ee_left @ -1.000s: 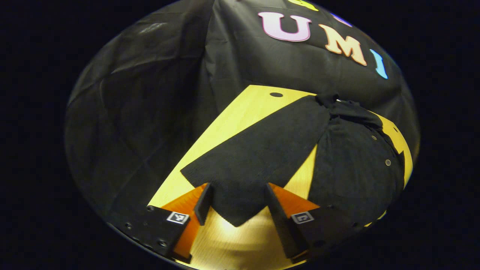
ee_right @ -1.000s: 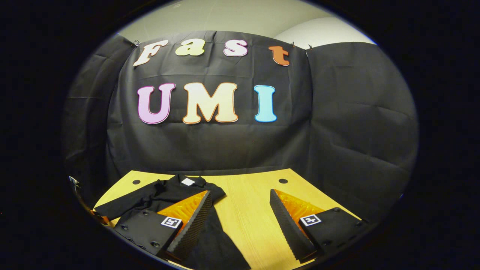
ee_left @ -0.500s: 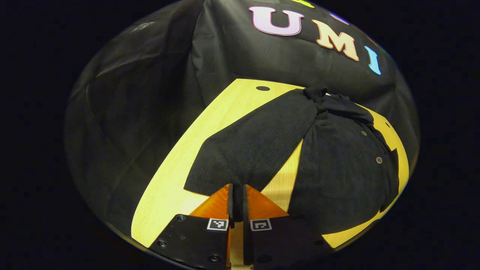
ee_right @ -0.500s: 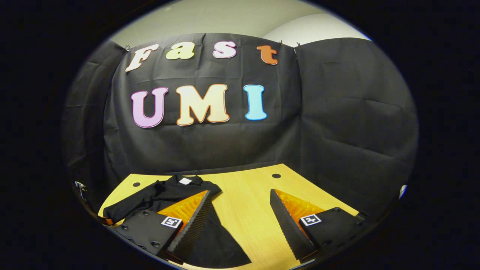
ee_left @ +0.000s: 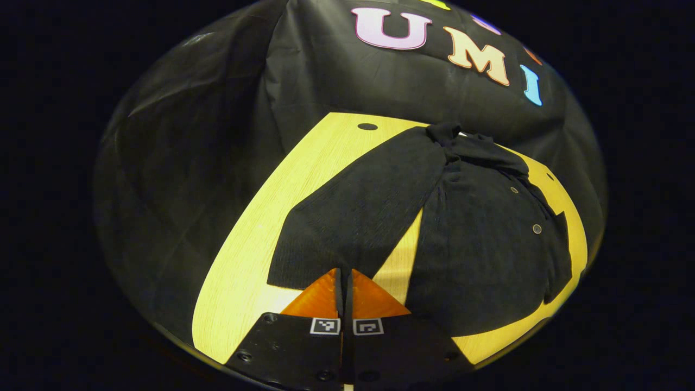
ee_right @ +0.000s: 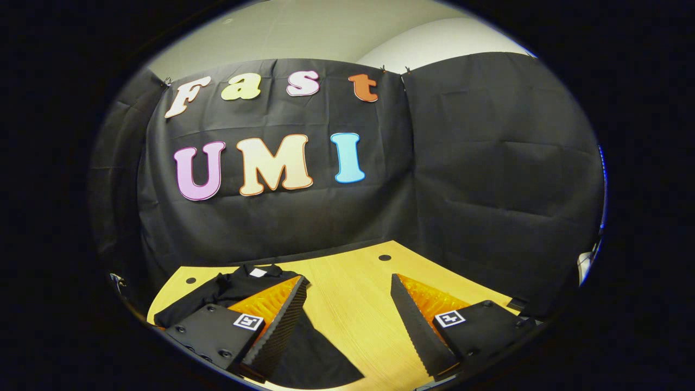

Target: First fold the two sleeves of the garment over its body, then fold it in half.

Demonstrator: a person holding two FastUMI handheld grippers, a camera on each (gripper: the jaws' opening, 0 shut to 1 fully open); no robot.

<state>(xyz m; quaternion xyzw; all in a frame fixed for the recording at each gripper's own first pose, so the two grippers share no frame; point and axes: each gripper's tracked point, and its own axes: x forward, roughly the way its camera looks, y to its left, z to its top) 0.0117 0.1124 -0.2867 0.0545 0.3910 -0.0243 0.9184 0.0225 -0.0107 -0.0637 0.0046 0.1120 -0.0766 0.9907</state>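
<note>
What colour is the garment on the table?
Plain black garment, shown best in the left gripper view.

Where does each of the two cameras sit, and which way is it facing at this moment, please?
Left gripper view: rides the left gripper, low over the table, looking along the sleeve towards the garment; its jaws are closed on the sleeve's cuff.
Right gripper view: rides the right gripper, facing the booth wall across the table; its jaws stand apart.
Both views share the garment, table and wall.
</note>
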